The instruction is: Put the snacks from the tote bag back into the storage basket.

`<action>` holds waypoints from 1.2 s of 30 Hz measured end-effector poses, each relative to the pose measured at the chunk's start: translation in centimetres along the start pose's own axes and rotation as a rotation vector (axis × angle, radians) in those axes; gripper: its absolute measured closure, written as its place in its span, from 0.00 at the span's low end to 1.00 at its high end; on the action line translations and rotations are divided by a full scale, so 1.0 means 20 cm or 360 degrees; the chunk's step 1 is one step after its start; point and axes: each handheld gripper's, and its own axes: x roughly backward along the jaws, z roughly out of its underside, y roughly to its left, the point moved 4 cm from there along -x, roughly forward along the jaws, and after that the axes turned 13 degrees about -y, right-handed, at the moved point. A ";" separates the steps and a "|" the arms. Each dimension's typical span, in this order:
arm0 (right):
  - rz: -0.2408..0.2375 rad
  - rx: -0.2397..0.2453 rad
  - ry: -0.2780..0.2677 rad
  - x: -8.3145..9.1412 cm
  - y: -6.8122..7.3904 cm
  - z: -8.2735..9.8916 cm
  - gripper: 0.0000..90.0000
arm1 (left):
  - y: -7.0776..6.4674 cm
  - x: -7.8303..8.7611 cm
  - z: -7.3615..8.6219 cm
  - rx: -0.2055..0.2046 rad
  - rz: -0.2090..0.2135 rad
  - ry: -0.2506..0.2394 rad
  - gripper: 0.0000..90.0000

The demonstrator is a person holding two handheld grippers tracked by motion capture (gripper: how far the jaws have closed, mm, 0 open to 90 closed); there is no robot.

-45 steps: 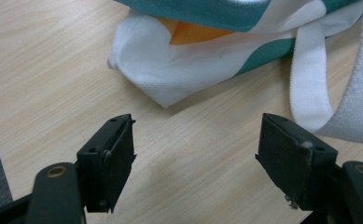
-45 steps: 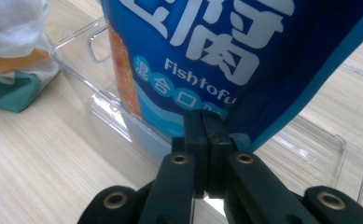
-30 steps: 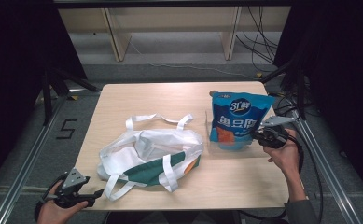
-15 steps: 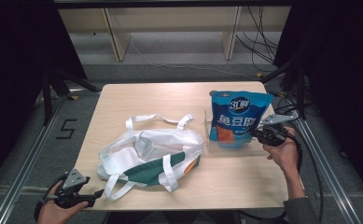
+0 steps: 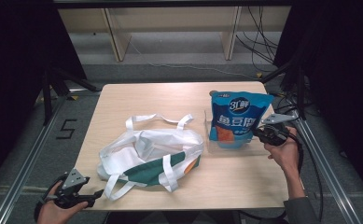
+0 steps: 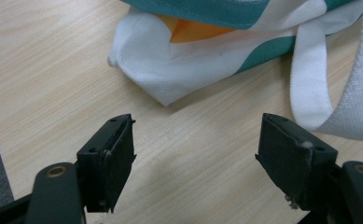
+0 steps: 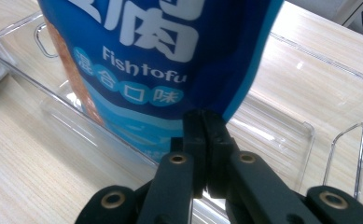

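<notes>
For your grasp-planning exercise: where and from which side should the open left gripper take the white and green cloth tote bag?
Grip the white webbing handle loop lying flat off the white and green cloth tote bag, coming from the table's near edge; it lies closest to the left gripper.

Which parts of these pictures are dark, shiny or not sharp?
High view: surroundings nearly black, table evenly lit. Right gripper view: glare streaks on the clear tray; the claw is slightly soft. Left gripper view: the white bag is sharp.
</notes>
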 end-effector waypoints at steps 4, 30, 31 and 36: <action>-0.0016 -0.0023 0.0020 0.02 0.01 0.00 0.98 | 0.00 -0.01 0.00 0.0031 -0.0004 -0.0016 0.29; -0.0006 -0.0213 -0.0158 0.22 0.21 -0.13 0.52 | 0.00 -0.01 -0.01 0.0014 0.0002 -0.0007 0.29; -0.0007 -0.0214 -0.0178 0.22 0.23 -0.14 0.52 | -0.01 -0.02 -0.01 0.0034 -0.0031 -0.0024 0.29; -0.0037 -0.0175 -0.0209 0.22 0.29 -0.15 0.51 | 0.00 -0.02 -0.01 0.0040 -0.0020 -0.0032 0.29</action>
